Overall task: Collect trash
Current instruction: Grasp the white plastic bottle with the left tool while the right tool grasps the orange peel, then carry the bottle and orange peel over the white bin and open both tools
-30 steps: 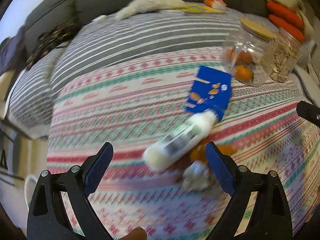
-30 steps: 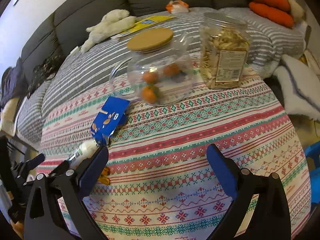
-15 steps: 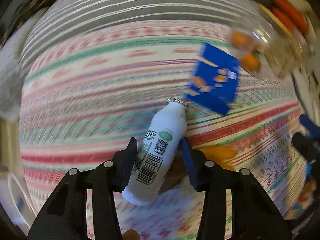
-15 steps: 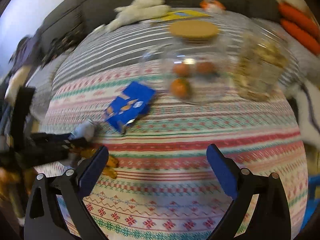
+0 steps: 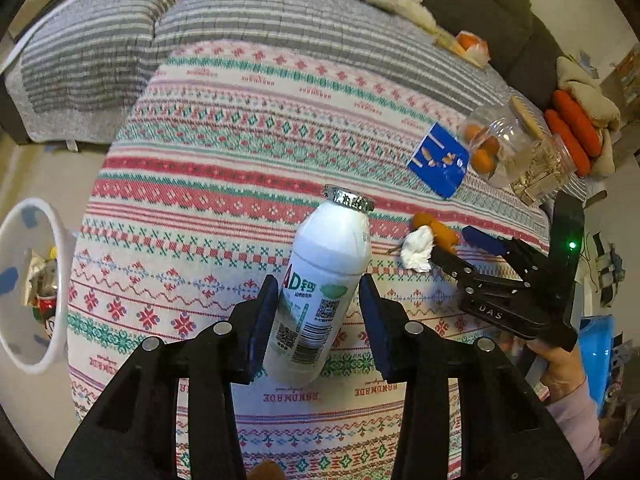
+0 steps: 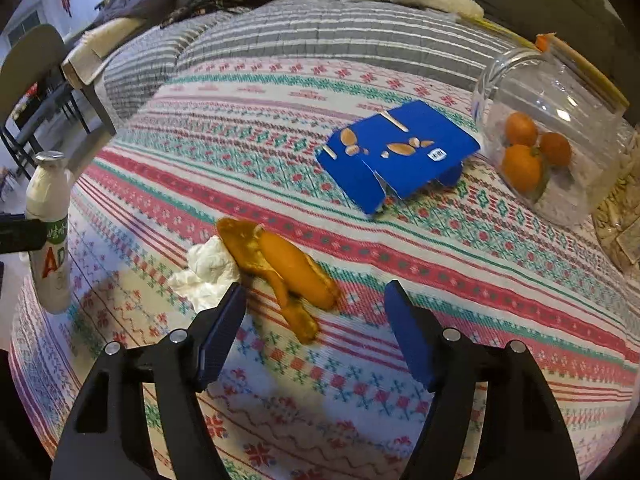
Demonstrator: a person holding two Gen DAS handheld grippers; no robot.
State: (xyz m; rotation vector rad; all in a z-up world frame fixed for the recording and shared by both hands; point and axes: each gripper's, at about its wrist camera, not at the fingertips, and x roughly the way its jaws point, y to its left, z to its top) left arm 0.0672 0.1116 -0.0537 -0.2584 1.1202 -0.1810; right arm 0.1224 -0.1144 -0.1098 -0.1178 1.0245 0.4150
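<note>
Patterned worktop (image 5: 248,128) lies bare beyond the left fingers; white bin (image 5: 44,280) off its edge to their left; white bottle (image 5: 320,280), foil-capped, printed label, lifted clear, clamped between left fingers (image 5: 318,312), which just closed; right fingers (image 6: 314,334) part open, just narrowing, gripping nothing; orange peel (image 6: 280,268) and crumpled tissue (image 6: 208,272) just ahead; blue carton (image 6: 396,156) farther.

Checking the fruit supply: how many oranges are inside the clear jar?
3, all in the clear jar lying at the right of the patterned cloth: one at the upper left, one at the right, one lowest in front. Another may be hidden behind them.
</note>
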